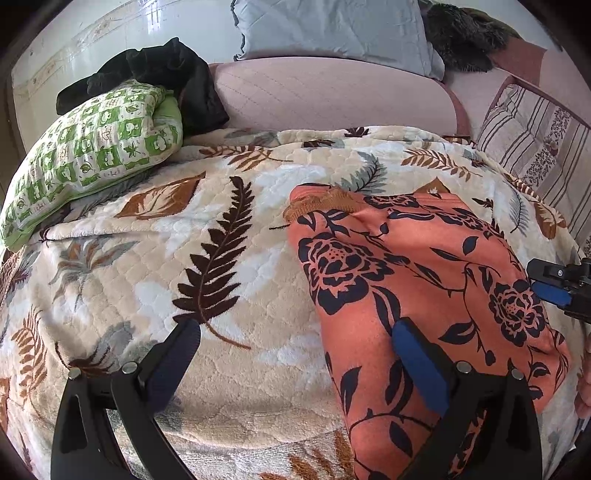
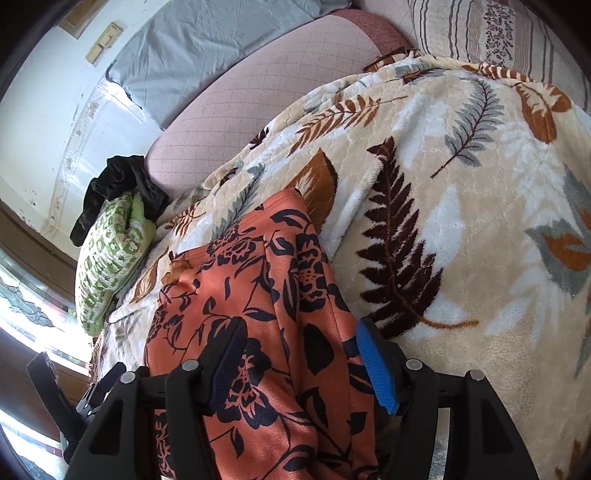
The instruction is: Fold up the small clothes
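An orange garment with dark navy flowers (image 1: 424, 280) lies on a cream leaf-print blanket (image 1: 221, 258). My left gripper (image 1: 295, 339) is open above the garment's left edge, with its right finger over the cloth and its left finger over the blanket. My right gripper (image 2: 299, 343) is open, its fingers on either side of the garment (image 2: 266, 280) near its lower end. The right gripper also shows at the right edge of the left wrist view (image 1: 557, 284).
A green and white patterned pillow (image 1: 92, 162) with a black cloth (image 1: 162, 74) on it lies at the far left. A pink cushion (image 1: 325, 96), a grey pillow (image 1: 332, 29) and a striped pillow (image 1: 535, 147) line the back.
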### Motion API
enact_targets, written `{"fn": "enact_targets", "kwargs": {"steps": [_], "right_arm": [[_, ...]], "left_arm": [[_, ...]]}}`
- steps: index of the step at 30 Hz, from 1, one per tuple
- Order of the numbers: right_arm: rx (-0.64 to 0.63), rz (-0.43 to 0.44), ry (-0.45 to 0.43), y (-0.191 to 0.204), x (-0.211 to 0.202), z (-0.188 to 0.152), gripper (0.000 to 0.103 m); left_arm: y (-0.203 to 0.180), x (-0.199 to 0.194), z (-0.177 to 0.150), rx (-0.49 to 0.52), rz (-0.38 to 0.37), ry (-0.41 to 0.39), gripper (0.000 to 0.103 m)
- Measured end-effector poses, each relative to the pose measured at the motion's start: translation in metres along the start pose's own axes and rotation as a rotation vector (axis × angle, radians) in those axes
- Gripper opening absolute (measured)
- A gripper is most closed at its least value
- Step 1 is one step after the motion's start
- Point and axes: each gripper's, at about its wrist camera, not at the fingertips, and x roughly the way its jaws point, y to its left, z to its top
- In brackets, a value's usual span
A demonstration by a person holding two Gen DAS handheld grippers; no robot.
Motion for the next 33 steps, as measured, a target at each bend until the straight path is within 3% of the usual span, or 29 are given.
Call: {"fn": "enact_targets", "kwargs": {"steps": [23, 30, 33], "right_arm": [[0.107, 0.117, 0.134, -0.019, 0.036, 0.009, 0.074], [0.113, 0.165, 0.175, -0.018, 0.040, 0.008, 0.076], [0.100, 0.171, 0.184, -0.016, 0.040, 0.006, 0.076]], "left_arm": [[0.005, 0.011, 0.009, -0.020, -0.077, 0.026, 0.103], [0.008, 0.016, 0.012, -0.072, -0.286, 0.097, 0.103], [0.008, 0.020, 0.011, -0.099, -0.333, 0.127, 0.103]]}}
